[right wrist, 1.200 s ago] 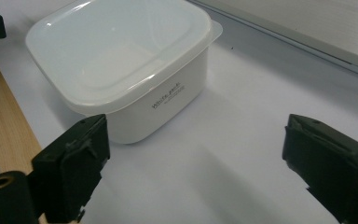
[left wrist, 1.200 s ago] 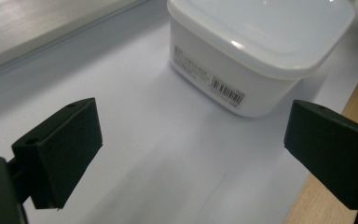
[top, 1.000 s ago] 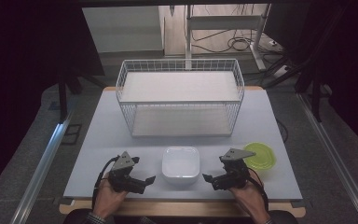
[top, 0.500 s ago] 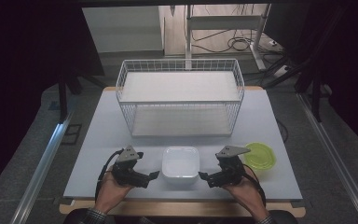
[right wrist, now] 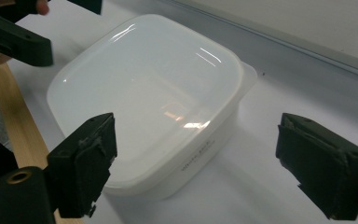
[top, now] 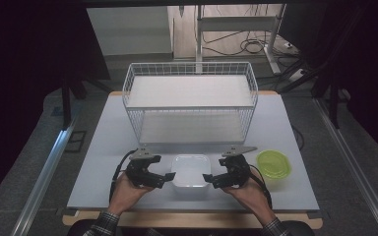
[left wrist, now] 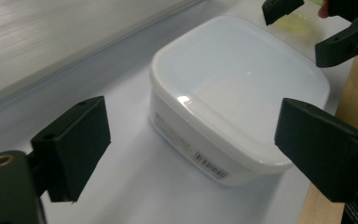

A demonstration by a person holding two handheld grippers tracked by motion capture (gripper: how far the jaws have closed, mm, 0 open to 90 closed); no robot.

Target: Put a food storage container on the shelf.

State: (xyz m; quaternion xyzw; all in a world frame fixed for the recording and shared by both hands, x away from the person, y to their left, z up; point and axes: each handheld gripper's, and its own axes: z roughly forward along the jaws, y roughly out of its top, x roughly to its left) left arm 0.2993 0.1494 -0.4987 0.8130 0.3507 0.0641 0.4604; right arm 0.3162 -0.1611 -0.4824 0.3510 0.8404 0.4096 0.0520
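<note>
Here, at lower centre of the high view, we are closing on the lidded white container (top: 190, 170): left gripper (top: 160, 177) and right gripper (top: 213, 179) flanking it, jaws spread though just narrowing, nothing pinched; next, squeezing its sides.

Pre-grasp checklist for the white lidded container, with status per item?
1. Left tongs open, beside the white container, not touching: ok.
2. Right tongs open on the opposite side, not touching: ok.
3. Both tongs' jaws have just been closing a little, nothing between them: ok.
4. Lid seated flat: ok.
5. Green bowl apart from the container: ok.
6. Wire basket empty: ok.
7. Container's contents: cannot tell.
</note>
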